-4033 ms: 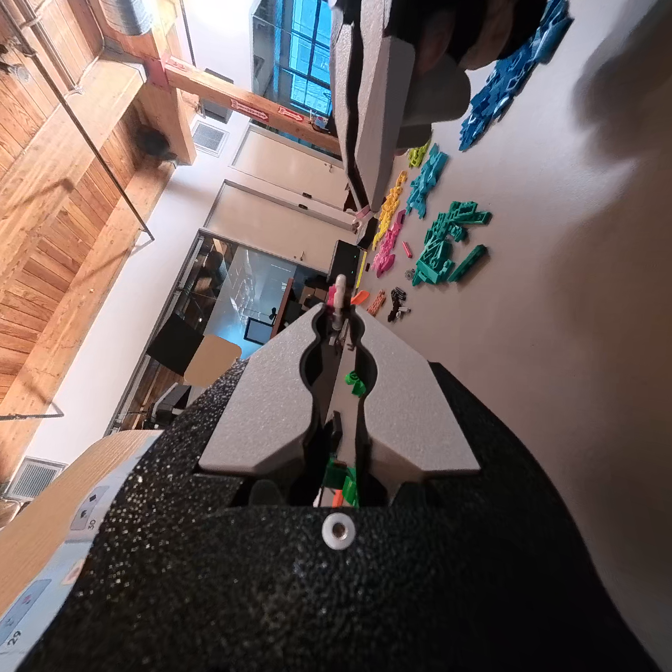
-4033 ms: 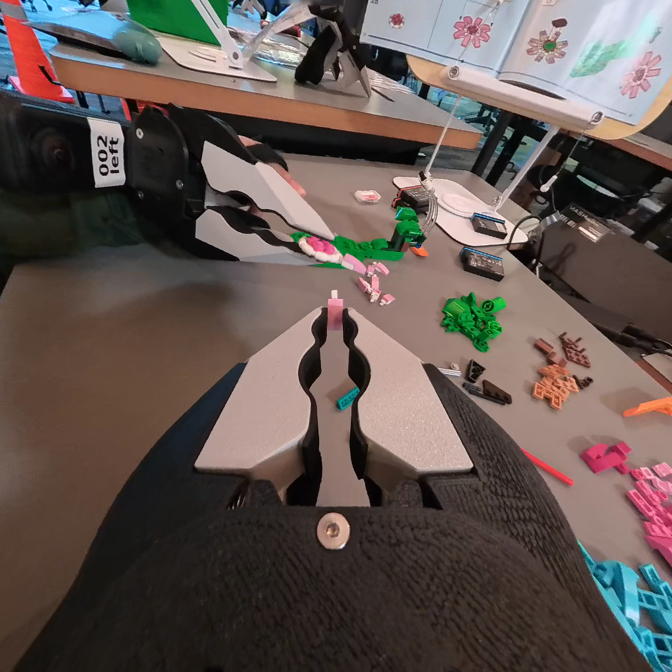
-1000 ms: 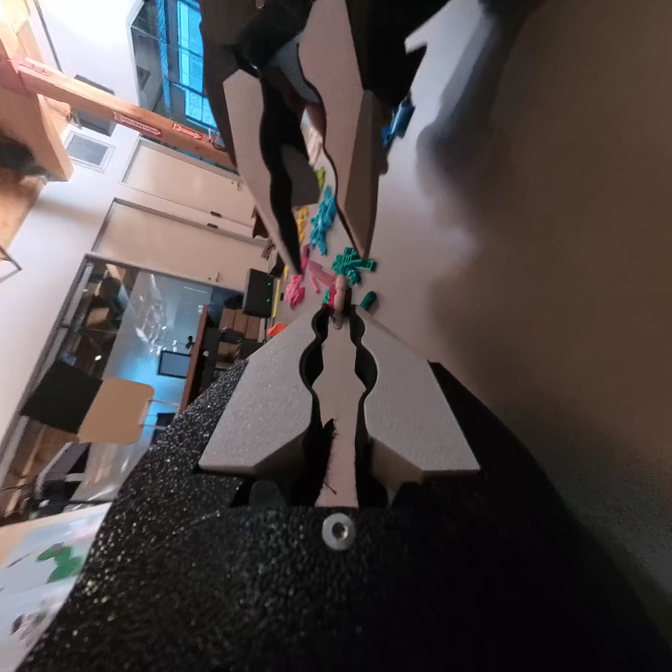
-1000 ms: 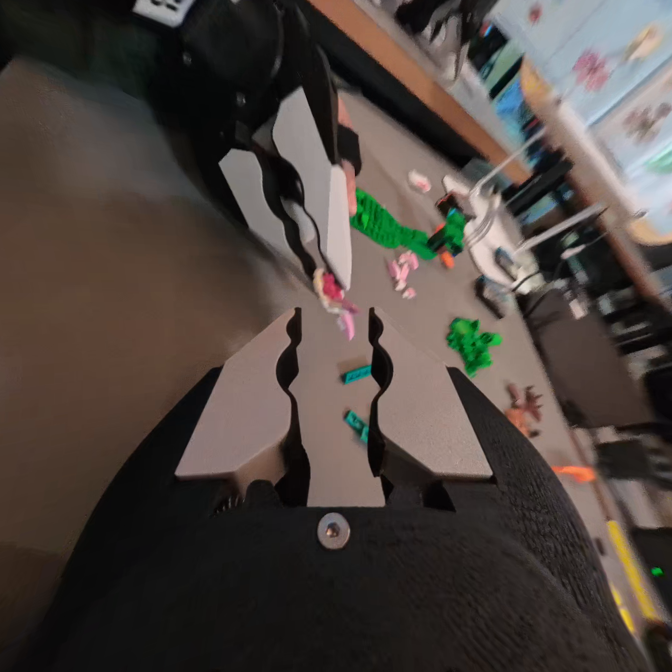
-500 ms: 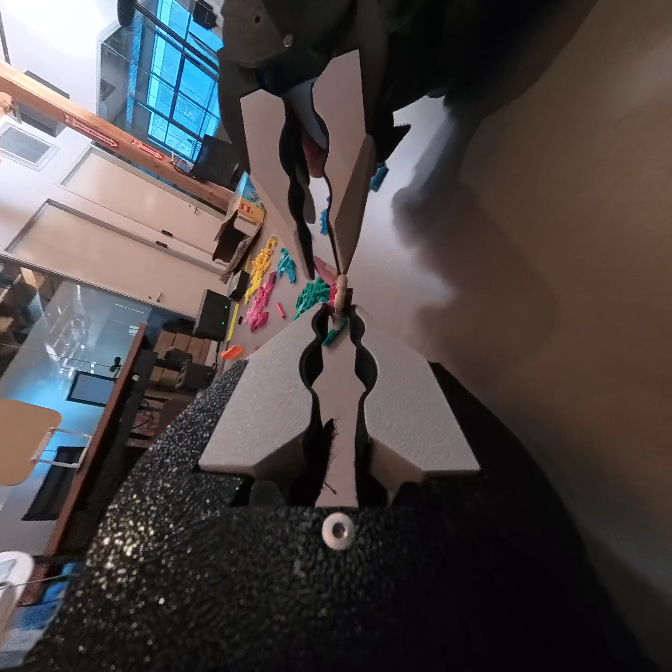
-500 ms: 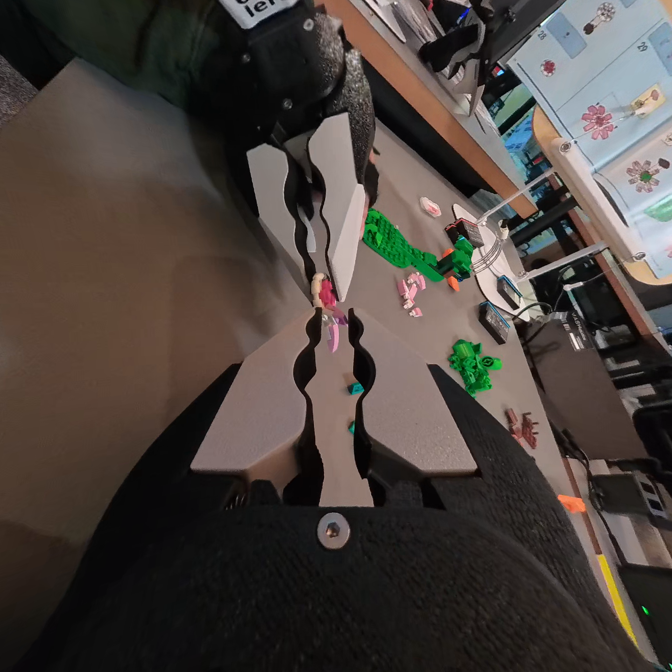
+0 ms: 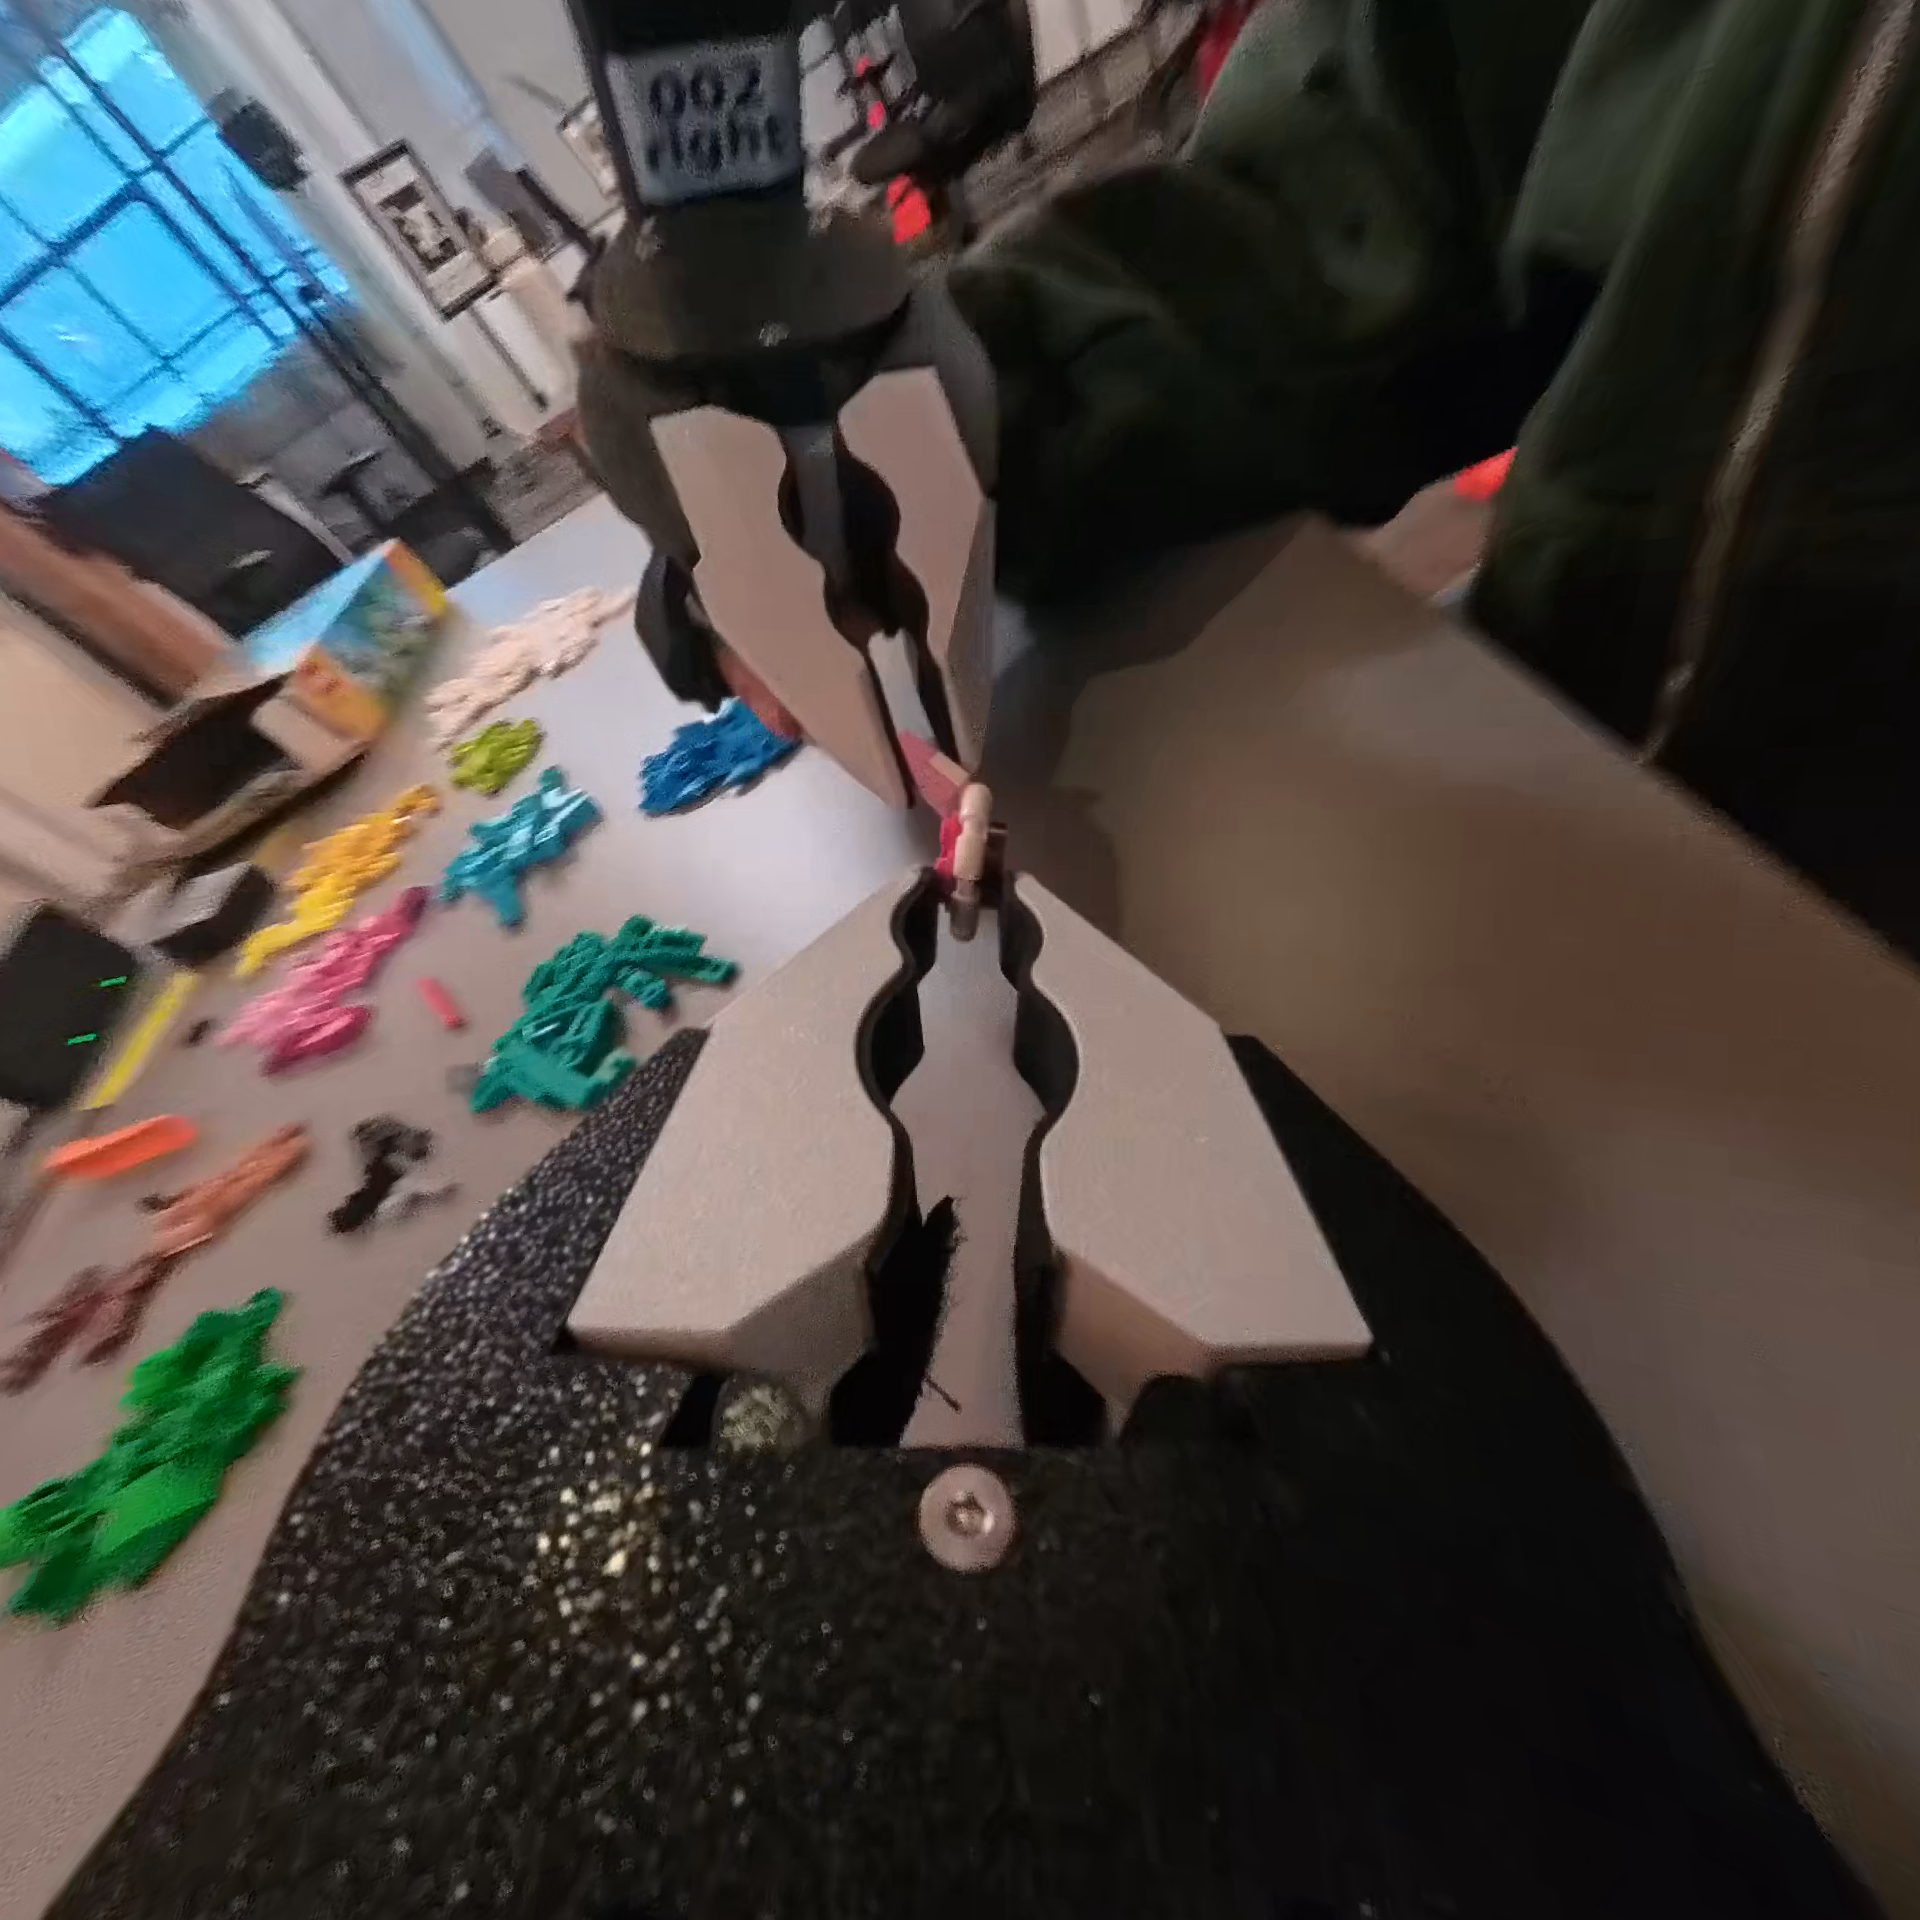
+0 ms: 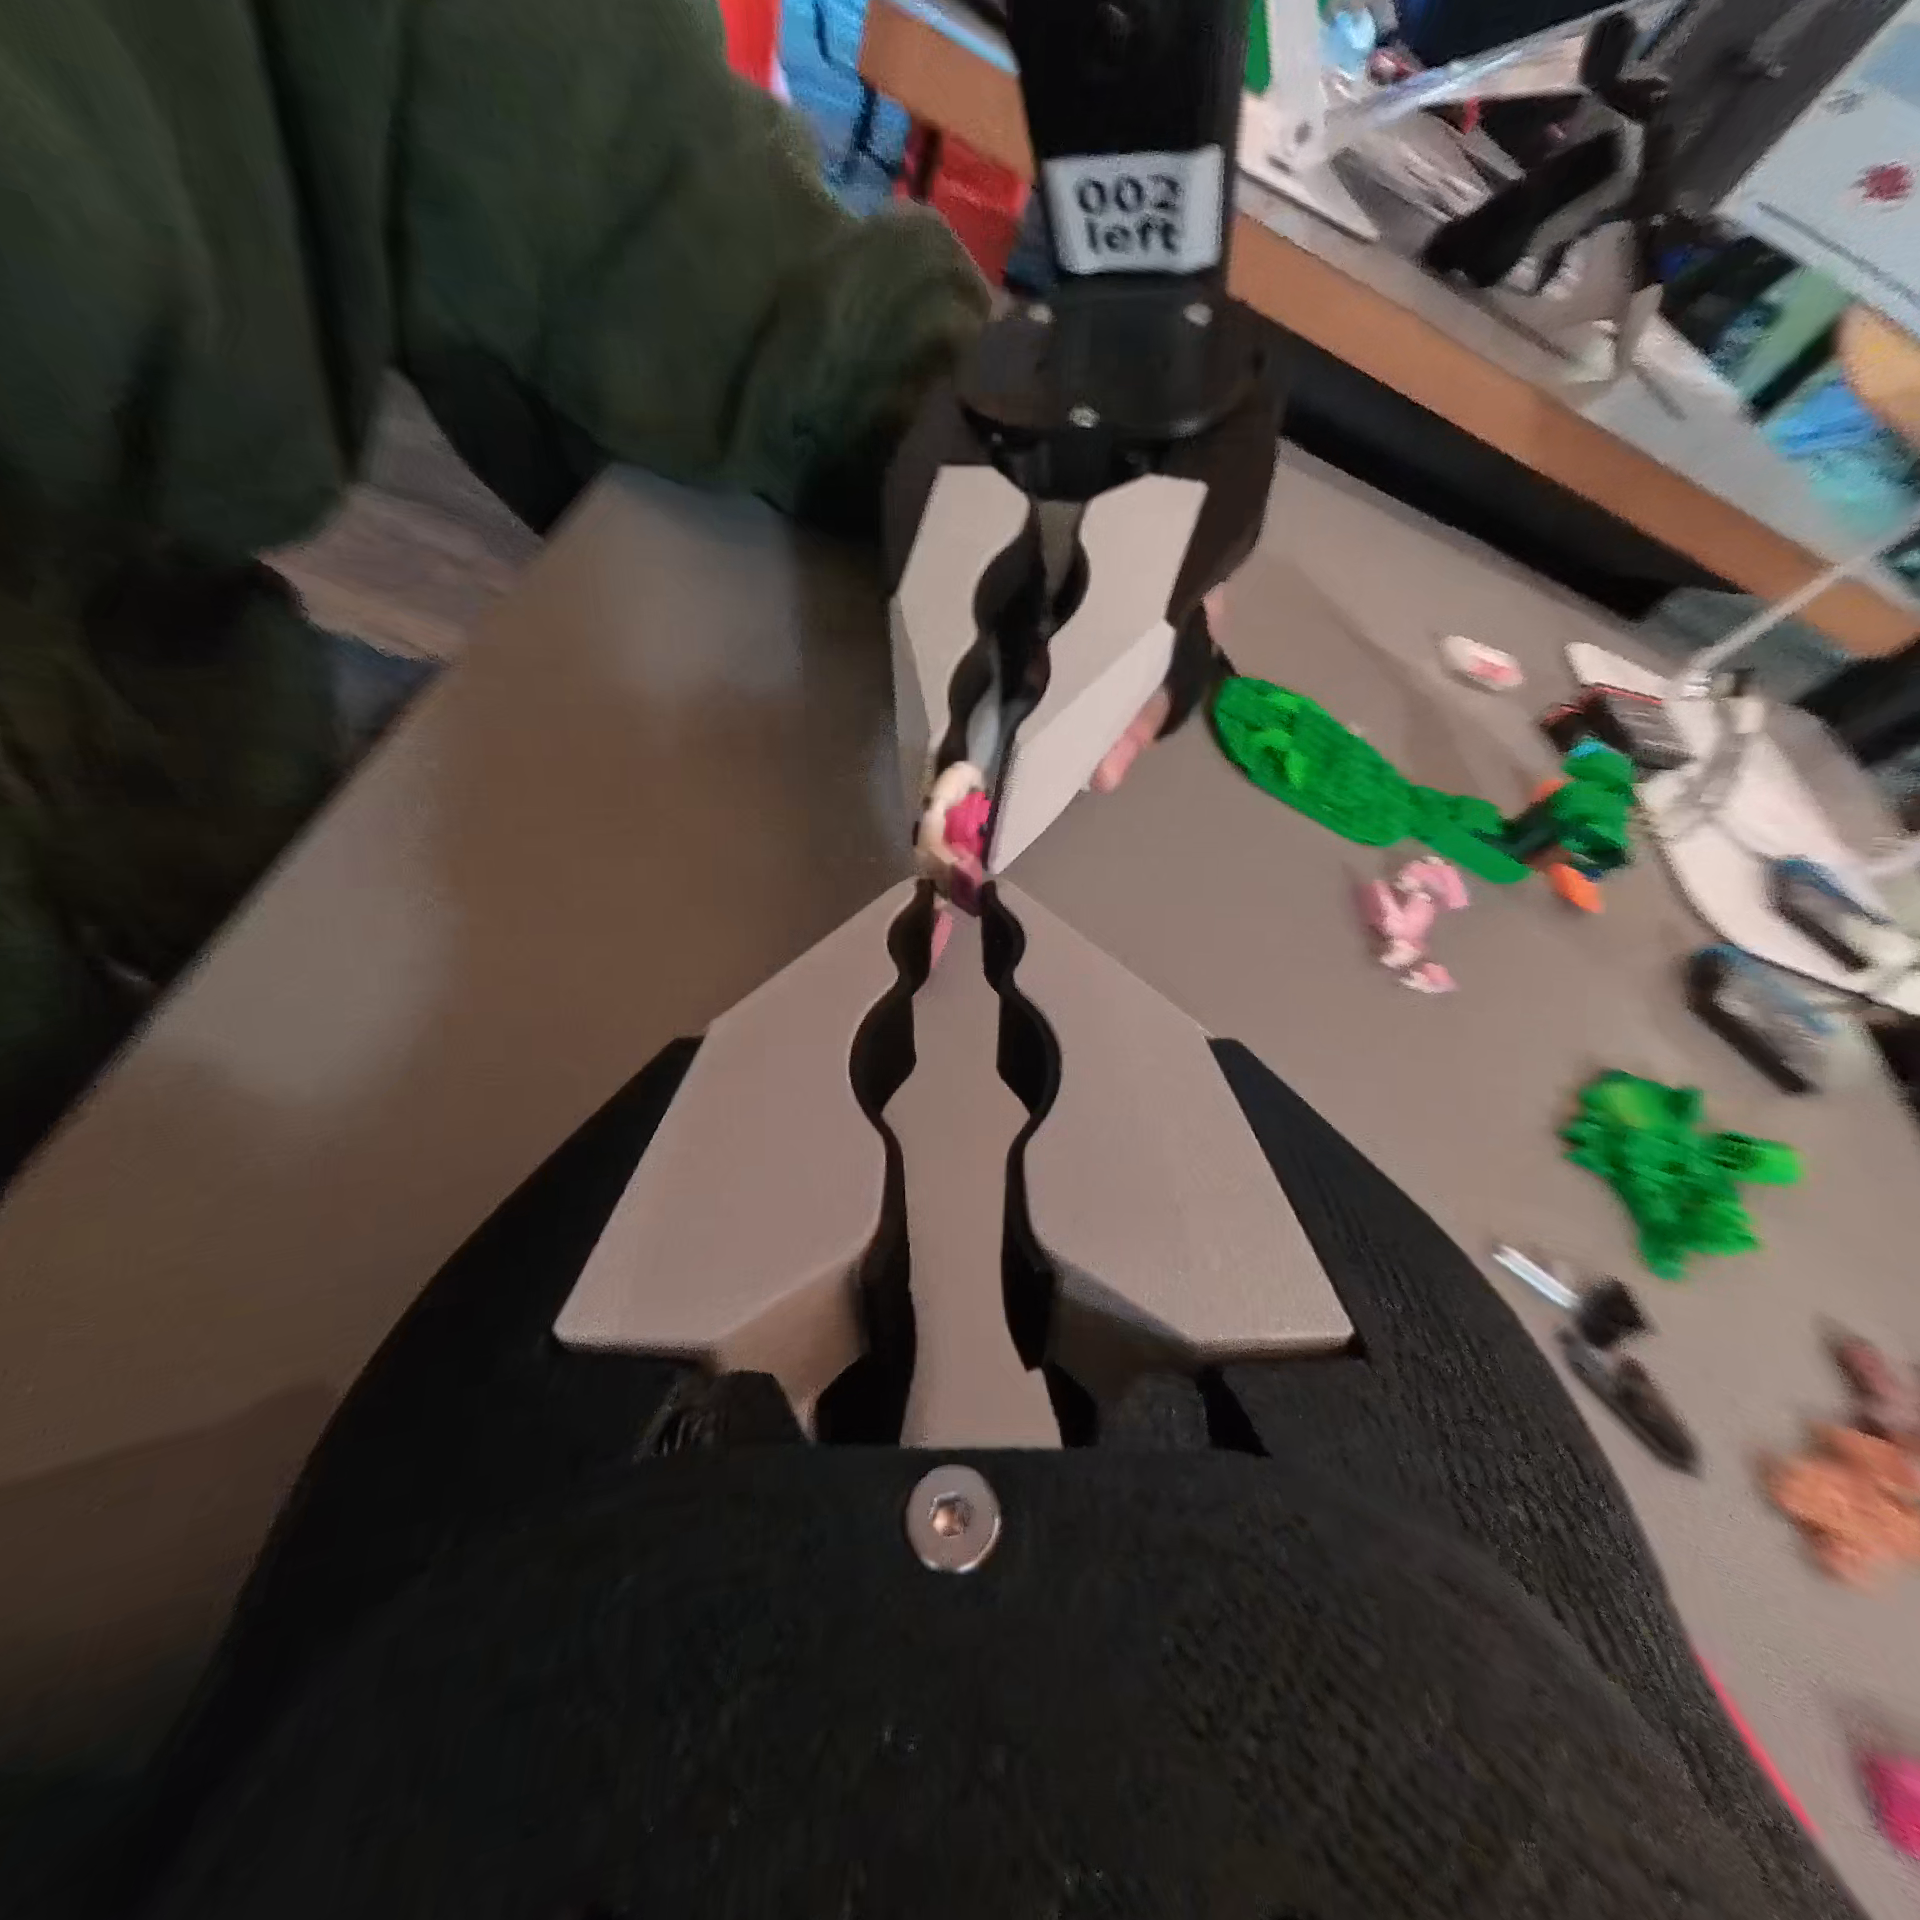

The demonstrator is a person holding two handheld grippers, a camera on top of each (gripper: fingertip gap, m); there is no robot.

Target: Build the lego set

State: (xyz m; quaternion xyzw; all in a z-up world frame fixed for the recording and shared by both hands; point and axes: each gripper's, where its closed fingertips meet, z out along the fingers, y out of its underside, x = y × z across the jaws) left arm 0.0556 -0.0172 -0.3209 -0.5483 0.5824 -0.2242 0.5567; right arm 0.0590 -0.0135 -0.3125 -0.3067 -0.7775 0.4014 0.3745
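My left gripper (image 7: 966, 888) is shut on a small cream and magenta lego flower piece (image 7: 971, 831), held above the grey table (image 7: 1351, 935). My right gripper (image 8: 951, 899) meets it tip to tip, jaws closed on a pale pink petal part (image 8: 943, 935) at the bottom of the same piece (image 8: 961, 821). The right gripper also shows in the left wrist view (image 7: 935, 784), coming from above. The left gripper also shows in the right wrist view (image 8: 982, 831). How the parts join is hidden between the tips.
Loose bricks lie sorted by colour: teal (image 7: 582, 1018), pink (image 7: 322, 997), yellow (image 7: 343, 873), blue (image 7: 717, 758), bright green (image 7: 135, 1455). An open box (image 7: 343, 644) stands beyond them. A green plate build (image 8: 1340, 774) and pink pieces (image 8: 1408, 914) lie right. A person's dark green sleeve (image 8: 520, 260) is close. My left and right fingertips are right by each other. Both grippers' tips are roughly 20 cm from the green plate build (image 8: 1340, 774).
My right gripper has closed from open onto the pink part and come up against the left gripper's tips. Both grippers have rolled, so the views have swung round.
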